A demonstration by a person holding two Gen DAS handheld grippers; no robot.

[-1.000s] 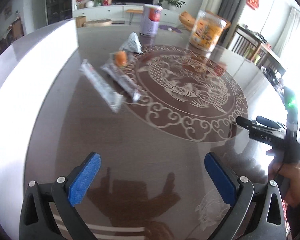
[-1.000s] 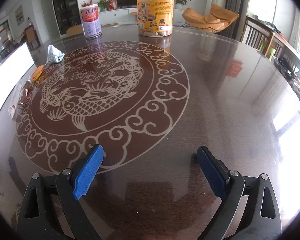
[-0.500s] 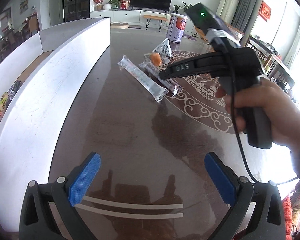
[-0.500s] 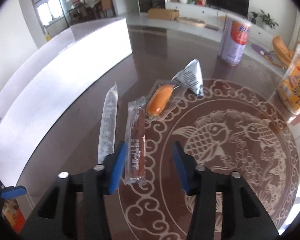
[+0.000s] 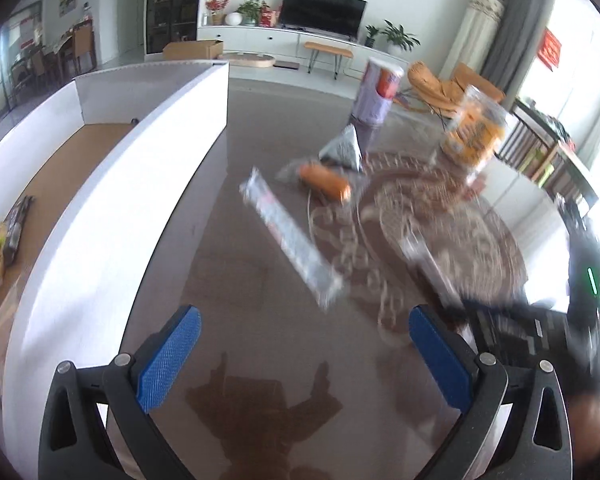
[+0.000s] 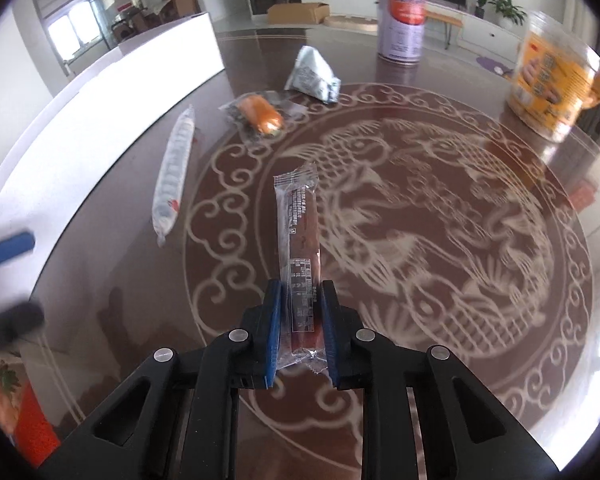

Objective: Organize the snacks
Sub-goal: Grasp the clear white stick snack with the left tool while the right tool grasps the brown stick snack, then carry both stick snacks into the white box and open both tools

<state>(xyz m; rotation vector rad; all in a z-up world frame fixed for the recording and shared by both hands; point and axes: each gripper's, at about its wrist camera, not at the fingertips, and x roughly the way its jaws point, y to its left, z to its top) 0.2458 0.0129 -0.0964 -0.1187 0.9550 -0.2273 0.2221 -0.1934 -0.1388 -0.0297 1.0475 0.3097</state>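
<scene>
Clamping the brown snack bar (image 6: 300,252) in my right gripper (image 6: 300,334), I am holding it above the tabletop (image 6: 440,240) centre; my left gripper (image 5: 304,360) is hanging released near the white box (image 5: 112,220).

Dark TV (image 5: 323,13) on white cabinet (image 5: 276,42); bright window (image 5: 580,80) right.

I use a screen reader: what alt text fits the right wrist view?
The right gripper is shut on a long brown snack bar above the patterned table. A white stick pack, orange snack and triangular pouch lie beyond.
</scene>
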